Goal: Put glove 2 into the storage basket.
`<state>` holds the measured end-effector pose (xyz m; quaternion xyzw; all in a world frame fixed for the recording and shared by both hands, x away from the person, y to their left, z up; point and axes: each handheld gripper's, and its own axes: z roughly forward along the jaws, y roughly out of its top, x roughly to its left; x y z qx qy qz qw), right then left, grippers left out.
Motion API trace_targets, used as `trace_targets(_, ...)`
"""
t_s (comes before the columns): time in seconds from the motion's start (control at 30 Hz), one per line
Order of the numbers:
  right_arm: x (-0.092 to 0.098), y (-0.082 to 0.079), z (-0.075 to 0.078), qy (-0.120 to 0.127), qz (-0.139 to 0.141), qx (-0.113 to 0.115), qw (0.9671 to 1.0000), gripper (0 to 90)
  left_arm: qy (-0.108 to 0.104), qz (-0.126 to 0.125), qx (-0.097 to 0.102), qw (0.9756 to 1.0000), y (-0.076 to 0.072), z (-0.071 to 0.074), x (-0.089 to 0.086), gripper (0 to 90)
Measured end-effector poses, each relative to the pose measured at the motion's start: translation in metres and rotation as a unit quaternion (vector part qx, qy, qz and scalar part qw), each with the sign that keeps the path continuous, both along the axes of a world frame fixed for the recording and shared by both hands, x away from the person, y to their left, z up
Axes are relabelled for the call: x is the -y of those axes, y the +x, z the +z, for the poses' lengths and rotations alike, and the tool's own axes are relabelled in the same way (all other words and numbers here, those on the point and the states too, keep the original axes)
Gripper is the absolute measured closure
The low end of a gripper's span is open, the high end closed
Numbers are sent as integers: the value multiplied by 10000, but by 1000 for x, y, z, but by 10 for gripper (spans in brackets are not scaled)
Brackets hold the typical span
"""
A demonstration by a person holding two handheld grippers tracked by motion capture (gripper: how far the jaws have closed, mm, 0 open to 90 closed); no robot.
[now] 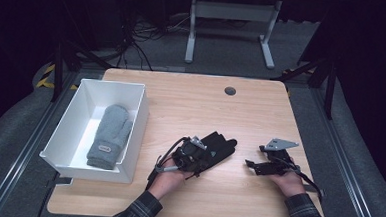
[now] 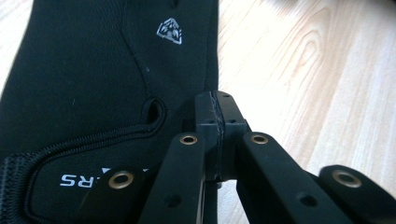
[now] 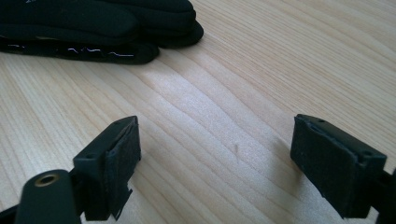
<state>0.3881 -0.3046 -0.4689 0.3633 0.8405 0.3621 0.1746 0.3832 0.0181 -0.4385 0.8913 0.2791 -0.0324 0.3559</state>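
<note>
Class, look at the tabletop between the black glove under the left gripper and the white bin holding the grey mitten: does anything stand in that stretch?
Nothing visible does. Bare wood lies between the black glove and the white bin. Inside the bin, the grey mitten leaves bare floor beside it.

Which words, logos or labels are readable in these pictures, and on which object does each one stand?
"RS": white letters, seen upside down, on the cuff of the black glove; the rest of the word is hidden behind the left gripper.
White emblem with no readable letters, on the back of the black glove.
Small patch on the cuff of the grey mitten in the white bin: too small to read.
</note>
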Motion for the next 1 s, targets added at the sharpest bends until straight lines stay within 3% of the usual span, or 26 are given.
trace_targets(0.07,0,0,0,-2,1,-1,10000,161,78,-63,127,9999,0,5,-1,770)
trace_targets(0.2,0,0,0,-2,1,-2,10000,161,60,-57,355,9993,6,15,-4,628)
trace_targets(0.27,0,0,0,-4,2,-1,10000,161,232,-53,534,9983,12,19,-2,544)
trace_targets(0.4,0,0,0,-4,1,-1,10000,161,306,-55,731,9968,23,21,2,372)
trace_targets(0.43,0,0,0,-4,1,-1,10000,161,281,-59,766,9966,26,21,2,372)
trace_targets(0.47,0,0,0,-3,1,-1,10000,161,256,-71,717,9971,29,20,4,311)
trace_targets(0.5,0,0,0,-3,1,-1,10000,161,275,-87,706,9971,31,19,5,311)
trace_targets(0.6,0,0,0,-4,0,-1,10000,161,301,-128,781,9964,38,13,12,207)
trace_targets(0.73,0,0,0,-2,0,-3,10000,160,448,-195,845,9952,41,6,16,156)
trace_targets(1.0,0,0,0,-1,-1,-4,10000,160,718,-216,858,9935,44,-9,20,159)
